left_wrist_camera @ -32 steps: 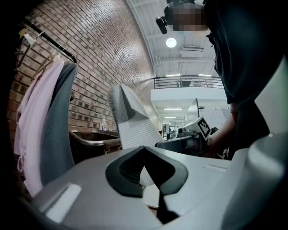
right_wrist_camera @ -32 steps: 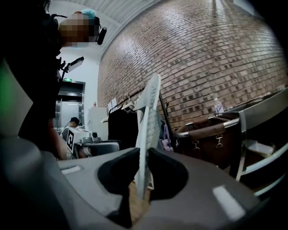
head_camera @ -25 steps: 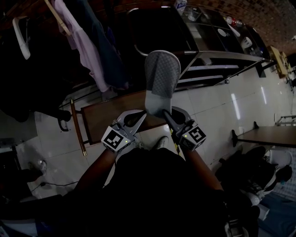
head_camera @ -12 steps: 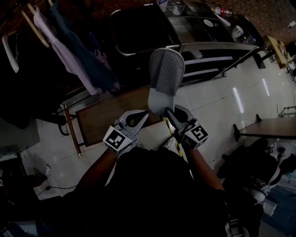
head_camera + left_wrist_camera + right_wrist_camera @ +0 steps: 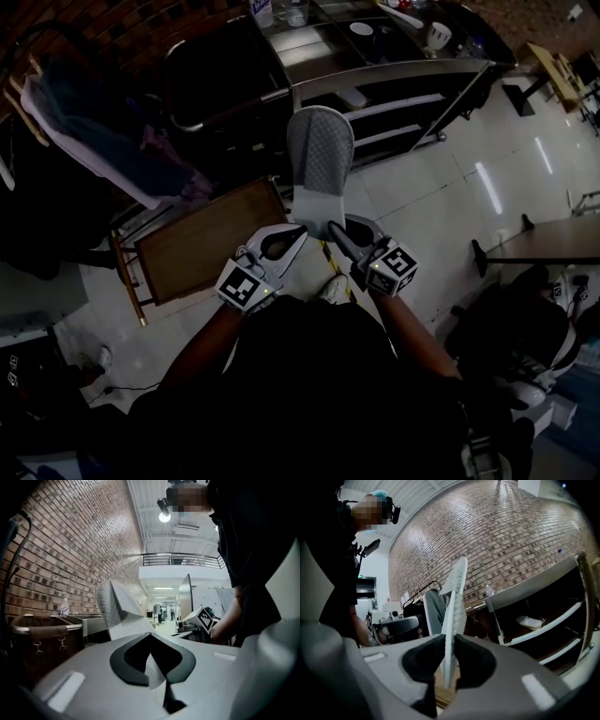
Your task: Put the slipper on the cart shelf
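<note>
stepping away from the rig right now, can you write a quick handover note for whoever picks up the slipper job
Grippers: the left gripper is shut on the slipper at its heel end; the right gripper is shut on the sole's edge at the same end.
Things: the slipper is held in the air, toe pointing toward the cart, beside the wooden table. It is not on the cart shelf.
Done: slipper picked up.
Left: carry it to the cart shelf, set it down, open both grippers.
</note>
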A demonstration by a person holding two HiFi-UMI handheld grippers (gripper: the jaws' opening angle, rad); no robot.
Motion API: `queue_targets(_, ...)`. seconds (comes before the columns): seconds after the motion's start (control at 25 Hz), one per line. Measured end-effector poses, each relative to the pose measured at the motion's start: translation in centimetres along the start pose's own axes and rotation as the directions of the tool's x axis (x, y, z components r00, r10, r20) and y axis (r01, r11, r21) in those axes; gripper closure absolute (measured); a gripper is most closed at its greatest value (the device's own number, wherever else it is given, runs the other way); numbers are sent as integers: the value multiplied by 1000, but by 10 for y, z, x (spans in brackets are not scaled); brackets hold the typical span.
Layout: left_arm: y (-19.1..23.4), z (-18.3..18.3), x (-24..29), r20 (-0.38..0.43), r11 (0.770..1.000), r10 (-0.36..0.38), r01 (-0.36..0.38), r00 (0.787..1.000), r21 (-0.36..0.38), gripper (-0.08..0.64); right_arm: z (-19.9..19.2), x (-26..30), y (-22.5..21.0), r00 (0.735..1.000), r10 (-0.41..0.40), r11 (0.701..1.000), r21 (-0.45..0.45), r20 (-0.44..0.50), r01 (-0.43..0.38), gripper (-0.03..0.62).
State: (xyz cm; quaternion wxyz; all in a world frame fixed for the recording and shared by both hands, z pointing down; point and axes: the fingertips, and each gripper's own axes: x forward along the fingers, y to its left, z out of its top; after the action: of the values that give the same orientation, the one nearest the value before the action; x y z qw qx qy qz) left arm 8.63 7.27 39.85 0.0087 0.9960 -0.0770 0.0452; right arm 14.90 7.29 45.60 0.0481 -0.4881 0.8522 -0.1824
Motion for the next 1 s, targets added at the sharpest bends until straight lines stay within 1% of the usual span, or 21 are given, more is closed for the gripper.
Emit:
queue_targets(0.08,-10,2,23,-3,1000,6,-6,1000,5,560,-7,-15,-17,999,24,999,29,-35,-23,532)
queue_targets(0.24,-31,8,57,-13,1000,7,-7,1000,20,560,-32,-40,-46,985,84,988,141,-150,-63,532)
queue_targets(0.4,-40,6,77,-37,1000,-4,5,999,23,560,-52,-50,-72,970,115,970,233,-214,-64,532)
queue_targets(0.52,-42,2,87,-45,1000,-13,14,999,25,560,-68,-51,-83,957,142,953,295,-254,-64,532)
queue_targets(0.68,-34,-3,105,-50,1000,-16,16,999,8,560,-83,-48,-98,934,179,930,364,-309,-58,532)
queue_targets(0.88,-14,-9,126,-36,1000,-31,31,999,3,560,-92,-37,-119,909,202,907,421,-366,-32,532)
queue_targets(1.0,5,-8,138,-21,999,-31,31,999,-11,560,-96,-27,-139,894,204,899,438,-399,-9,532)
